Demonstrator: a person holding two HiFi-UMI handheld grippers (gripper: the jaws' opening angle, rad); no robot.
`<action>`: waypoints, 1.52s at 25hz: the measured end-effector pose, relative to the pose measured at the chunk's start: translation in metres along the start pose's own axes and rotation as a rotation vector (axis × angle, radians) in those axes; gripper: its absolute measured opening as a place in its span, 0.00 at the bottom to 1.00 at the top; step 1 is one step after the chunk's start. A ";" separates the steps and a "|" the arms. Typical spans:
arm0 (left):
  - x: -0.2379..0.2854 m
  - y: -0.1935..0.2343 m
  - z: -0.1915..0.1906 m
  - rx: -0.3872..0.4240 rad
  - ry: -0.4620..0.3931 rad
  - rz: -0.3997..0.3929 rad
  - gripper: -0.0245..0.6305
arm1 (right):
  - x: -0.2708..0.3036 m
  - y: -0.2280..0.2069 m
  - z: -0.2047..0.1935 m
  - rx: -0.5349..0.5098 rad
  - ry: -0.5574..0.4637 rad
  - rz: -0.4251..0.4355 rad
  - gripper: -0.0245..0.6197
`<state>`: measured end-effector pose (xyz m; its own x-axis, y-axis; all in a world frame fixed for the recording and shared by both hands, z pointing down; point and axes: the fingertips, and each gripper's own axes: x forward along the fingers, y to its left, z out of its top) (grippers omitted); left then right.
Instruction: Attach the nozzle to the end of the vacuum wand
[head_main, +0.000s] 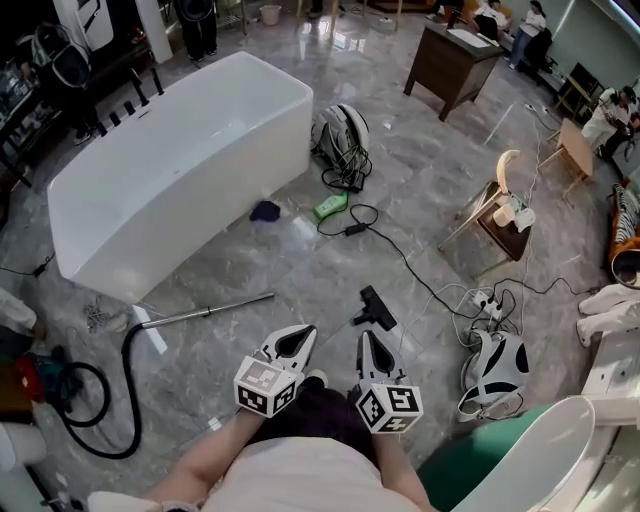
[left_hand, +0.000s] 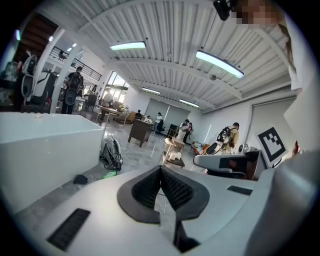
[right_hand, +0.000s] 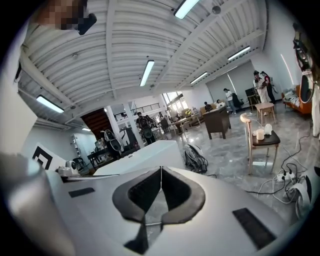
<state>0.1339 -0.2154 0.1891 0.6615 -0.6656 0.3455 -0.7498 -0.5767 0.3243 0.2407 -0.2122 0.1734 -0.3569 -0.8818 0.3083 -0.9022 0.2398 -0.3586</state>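
Observation:
In the head view a black vacuum nozzle (head_main: 375, 308) lies on the grey marble floor, just beyond my right gripper (head_main: 367, 340). A silver vacuum wand (head_main: 210, 312) lies to the left, joined to a black hose (head_main: 125, 385) that loops at the lower left. My left gripper (head_main: 303, 336) hangs between wand and nozzle, above the floor. Both grippers are shut with nothing between their tips. Neither gripper view shows wand or nozzle; the left gripper (left_hand: 161, 169) and the right gripper (right_hand: 161, 170) each show jaws closed tip to tip.
A white bathtub (head_main: 180, 160) stands at the upper left. A backpack (head_main: 341, 135), a green bottle (head_main: 330, 206) and cables (head_main: 400, 255) lie beyond the nozzle. A power strip (head_main: 483, 300) and a white device (head_main: 497, 368) sit at the right, near a chair (head_main: 505, 205).

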 end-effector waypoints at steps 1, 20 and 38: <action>0.001 -0.001 -0.002 0.023 0.016 0.002 0.05 | 0.001 -0.002 -0.002 0.017 0.000 0.004 0.06; 0.021 0.049 -0.003 0.118 0.129 -0.023 0.05 | 0.043 -0.035 -0.028 0.081 0.024 -0.117 0.06; 0.082 0.159 -0.073 0.215 0.130 -0.066 0.05 | 0.129 -0.119 -0.053 0.019 -0.175 -0.208 0.06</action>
<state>0.0700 -0.3273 0.3338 0.6951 -0.5646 0.4451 -0.6822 -0.7134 0.1603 0.2895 -0.3337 0.3025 -0.1161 -0.9684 0.2206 -0.9463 0.0404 -0.3207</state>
